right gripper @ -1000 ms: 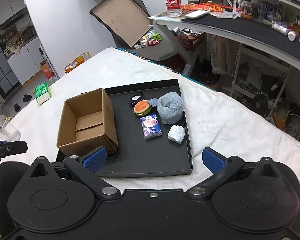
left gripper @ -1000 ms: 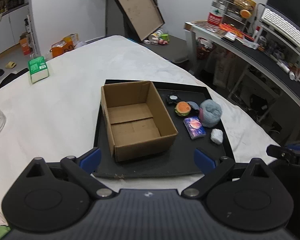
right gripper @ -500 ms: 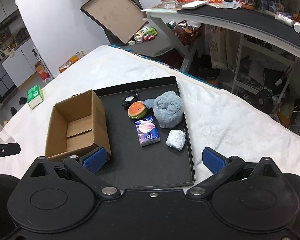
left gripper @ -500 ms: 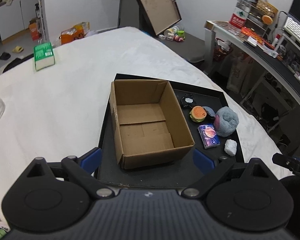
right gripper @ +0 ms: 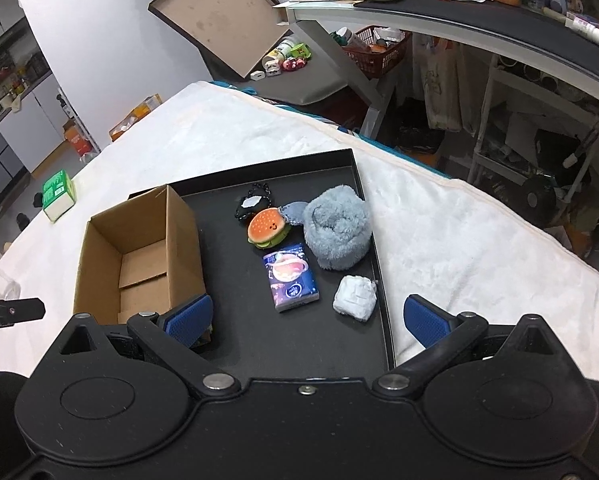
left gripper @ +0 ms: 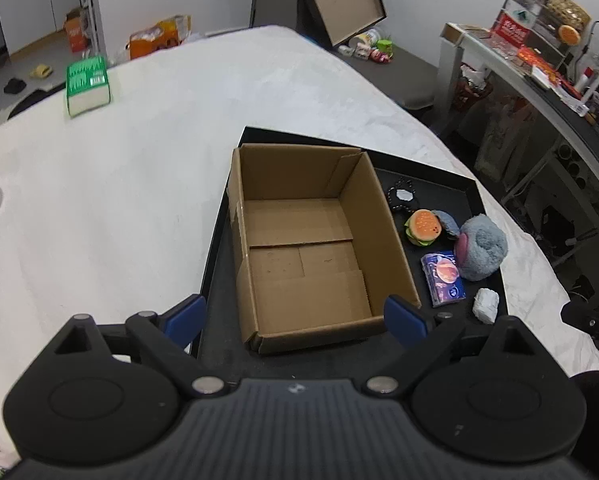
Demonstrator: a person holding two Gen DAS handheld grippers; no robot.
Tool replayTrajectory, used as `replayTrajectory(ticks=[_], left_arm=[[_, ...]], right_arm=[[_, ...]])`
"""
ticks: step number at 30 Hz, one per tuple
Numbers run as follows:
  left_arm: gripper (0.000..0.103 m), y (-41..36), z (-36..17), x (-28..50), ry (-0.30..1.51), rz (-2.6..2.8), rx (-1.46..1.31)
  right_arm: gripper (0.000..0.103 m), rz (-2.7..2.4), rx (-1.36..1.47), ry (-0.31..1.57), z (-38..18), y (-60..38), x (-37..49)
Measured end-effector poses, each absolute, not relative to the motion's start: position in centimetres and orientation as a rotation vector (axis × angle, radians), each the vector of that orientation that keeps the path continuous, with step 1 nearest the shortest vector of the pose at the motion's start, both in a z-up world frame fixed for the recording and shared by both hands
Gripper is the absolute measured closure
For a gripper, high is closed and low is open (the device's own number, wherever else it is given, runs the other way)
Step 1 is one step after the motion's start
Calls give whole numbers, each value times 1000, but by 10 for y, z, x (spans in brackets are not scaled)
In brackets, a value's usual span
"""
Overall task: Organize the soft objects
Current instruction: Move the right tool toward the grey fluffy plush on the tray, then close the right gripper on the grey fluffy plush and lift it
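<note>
On the black tray (right gripper: 383,288), beside the empty cardboard box (left gripper: 307,248), lies the grey plush (right gripper: 337,234): light, compressible, best pinched across its bulk. Left gripper (left gripper: 295,314) and right gripper (right gripper: 305,318) both gape, grasping nothing.

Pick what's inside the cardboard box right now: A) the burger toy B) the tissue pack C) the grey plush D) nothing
D: the cardboard box shows only its bare bottom flaps, while the burger toy, grey plush and tissue pack all lie on the black tray beside it.
</note>
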State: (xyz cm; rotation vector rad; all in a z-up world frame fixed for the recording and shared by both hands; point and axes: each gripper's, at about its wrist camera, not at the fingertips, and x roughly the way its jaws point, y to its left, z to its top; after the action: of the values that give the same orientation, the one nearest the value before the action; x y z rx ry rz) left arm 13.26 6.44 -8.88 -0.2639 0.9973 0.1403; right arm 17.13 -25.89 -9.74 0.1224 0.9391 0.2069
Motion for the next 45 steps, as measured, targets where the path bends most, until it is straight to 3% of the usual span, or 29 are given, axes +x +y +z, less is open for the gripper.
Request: replayTrajectory(ticks=[12, 20, 27, 34, 36, 43, 45], left_arm=[[10, 82, -114, 166, 1069, 152, -307], [28, 95, -141, 188, 1134, 178, -322], [31, 103, -161, 203, 1198, 193, -343], [42, 105, -181, 214, 1252, 197, -351], [46, 107, -185, 217, 1261, 201, -356], [86, 112, -195, 221, 1290, 221, -384], [87, 116, -196, 222, 1287, 229, -392]], right_arm=[[0, 200, 103, 972, -113, -251, 210], [1, 171, 78, 995, -133, -246, 246], [1, 165, 56, 1026, -150, -239, 271], [1, 152, 26, 1046, -169, -235, 295], [1, 151, 17, 1055, -175, -234, 300], [1, 149, -19, 1082, -194, -228, 312], [1, 147, -39, 1083, -198, -225, 314]])
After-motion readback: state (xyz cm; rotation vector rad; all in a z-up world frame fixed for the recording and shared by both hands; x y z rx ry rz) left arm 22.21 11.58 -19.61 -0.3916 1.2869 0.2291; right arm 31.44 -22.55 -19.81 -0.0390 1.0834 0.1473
